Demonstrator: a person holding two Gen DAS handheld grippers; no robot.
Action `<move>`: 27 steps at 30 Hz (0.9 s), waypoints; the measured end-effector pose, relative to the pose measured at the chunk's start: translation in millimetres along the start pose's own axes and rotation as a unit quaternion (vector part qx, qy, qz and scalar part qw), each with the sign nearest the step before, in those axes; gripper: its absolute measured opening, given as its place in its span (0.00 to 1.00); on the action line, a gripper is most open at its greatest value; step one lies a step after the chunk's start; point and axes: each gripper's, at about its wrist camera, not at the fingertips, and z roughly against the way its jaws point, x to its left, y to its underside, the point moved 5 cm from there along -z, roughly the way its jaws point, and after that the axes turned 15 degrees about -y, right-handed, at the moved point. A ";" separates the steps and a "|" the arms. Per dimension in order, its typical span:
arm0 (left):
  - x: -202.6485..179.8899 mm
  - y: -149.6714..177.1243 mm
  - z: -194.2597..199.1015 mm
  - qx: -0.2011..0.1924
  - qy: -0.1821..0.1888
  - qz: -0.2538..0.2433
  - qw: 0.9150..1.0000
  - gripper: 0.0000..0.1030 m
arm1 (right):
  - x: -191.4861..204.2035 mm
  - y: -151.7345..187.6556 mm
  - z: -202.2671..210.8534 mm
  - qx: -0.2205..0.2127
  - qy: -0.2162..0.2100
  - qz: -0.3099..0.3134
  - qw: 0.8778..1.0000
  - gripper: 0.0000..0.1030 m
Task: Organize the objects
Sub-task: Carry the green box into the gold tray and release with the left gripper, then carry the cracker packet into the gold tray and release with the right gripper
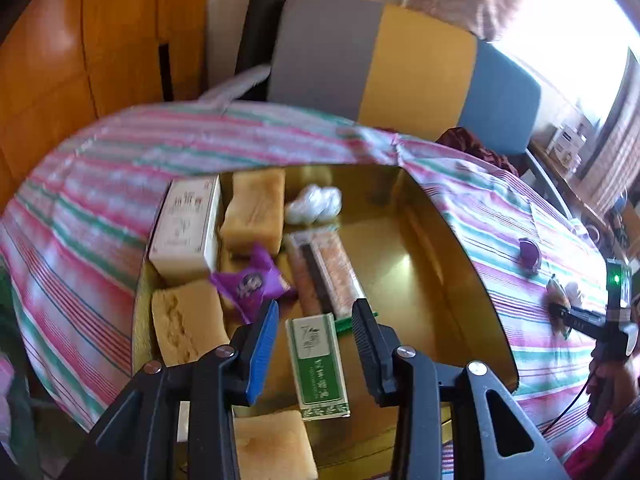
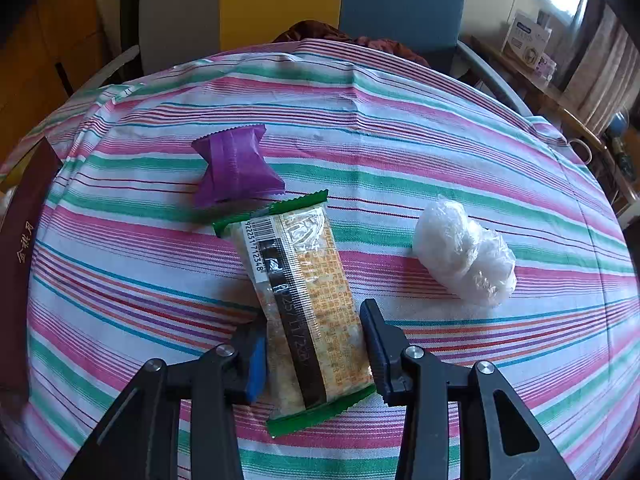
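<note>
In the left wrist view my left gripper (image 1: 316,320) is open above a gold box (image 1: 432,264) that holds a green-and-white carton (image 1: 318,364), a purple packet (image 1: 252,284), a long cracker pack (image 1: 326,272), yellow sponge cakes (image 1: 254,210), a white carton (image 1: 188,226) and a clear plastic wad (image 1: 314,204). In the right wrist view my right gripper (image 2: 314,324) straddles a green-edged cracker pack (image 2: 304,308) lying on the striped cloth; the jaws look close to its sides. A purple packet (image 2: 236,164) and a plastic wad (image 2: 464,252) lie beyond it.
A striped cloth (image 2: 400,140) covers the round table. A dark red box lid (image 2: 20,248) lies at the left. A grey, yellow and blue chair back (image 1: 400,68) stands behind the table. A shelf with boxes (image 2: 528,44) is at the far right.
</note>
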 end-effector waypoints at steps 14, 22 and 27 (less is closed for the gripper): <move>0.2 12.3 31.3 -0.045 -0.006 -0.029 0.999 0.37 | 29.2 -1.7 37.2 -0.014 -0.058 -0.042 0.997 0.40; 11.2 19.0 31.5 -0.041 -0.004 -0.015 0.999 0.37 | 153.2 -14.6 74.1 -0.039 -0.140 0.047 0.988 0.40; 21.0 20.6 33.3 -0.045 -0.007 -0.005 0.999 0.37 | 235.7 -12.5 77.5 -0.035 -0.194 0.101 0.975 0.40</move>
